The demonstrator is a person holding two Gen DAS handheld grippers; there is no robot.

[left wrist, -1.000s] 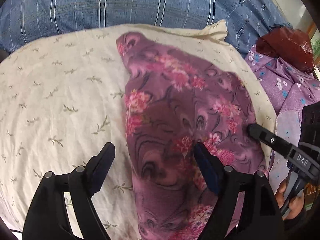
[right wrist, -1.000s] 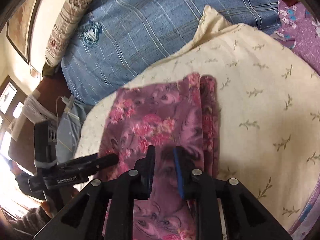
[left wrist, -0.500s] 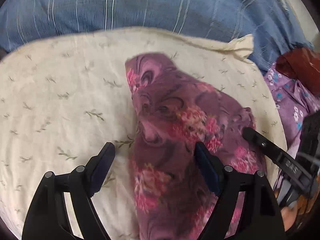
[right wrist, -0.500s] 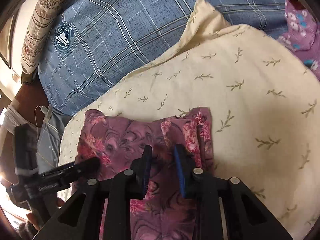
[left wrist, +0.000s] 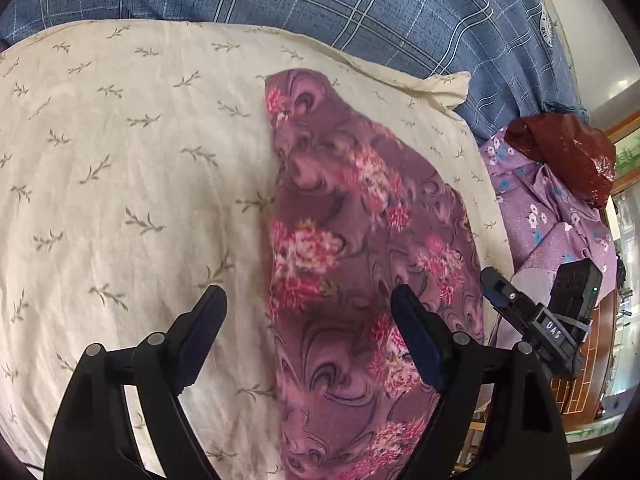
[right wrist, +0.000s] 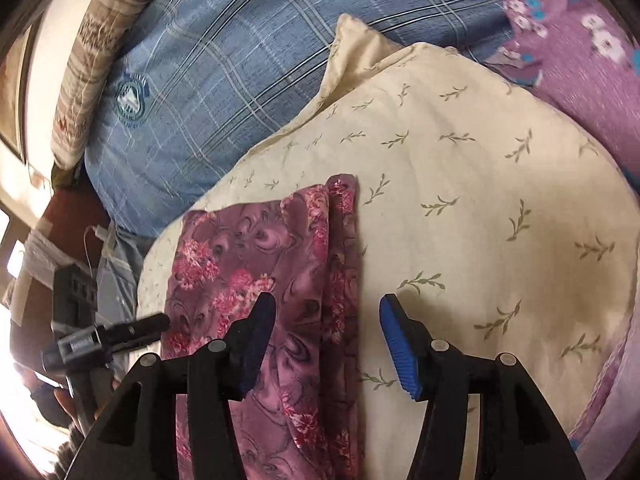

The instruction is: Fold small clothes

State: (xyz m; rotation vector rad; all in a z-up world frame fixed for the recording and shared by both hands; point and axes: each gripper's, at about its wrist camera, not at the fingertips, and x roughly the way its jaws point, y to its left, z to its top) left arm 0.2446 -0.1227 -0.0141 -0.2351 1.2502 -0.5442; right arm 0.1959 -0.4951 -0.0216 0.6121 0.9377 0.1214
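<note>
A purple cloth with pink flowers (left wrist: 360,248) lies folded into a long strip on a cream pillow with a leaf print (left wrist: 120,160). My left gripper (left wrist: 308,312) is open and empty above the strip's near end. The cloth also shows in the right wrist view (right wrist: 272,280), with stacked folded edges along its right side. My right gripper (right wrist: 328,320) is open and empty, its fingers either side of that folded edge. The right gripper also shows in the left wrist view (left wrist: 496,284), at the cloth's right edge. The left gripper shows in the right wrist view (right wrist: 152,324), at the cloth's left edge.
A blue plaid blanket (left wrist: 360,12) lies behind the pillow. A lilac flowered garment (left wrist: 552,208) with a dark red cloth (left wrist: 568,152) on it lies to the right. A striped beige pillow (right wrist: 92,52) is at the far left in the right wrist view.
My right gripper was shut on the cloth's fold and has opened, letting the cloth go. The cloth now lies flat as a strip. My left gripper stayed open.
</note>
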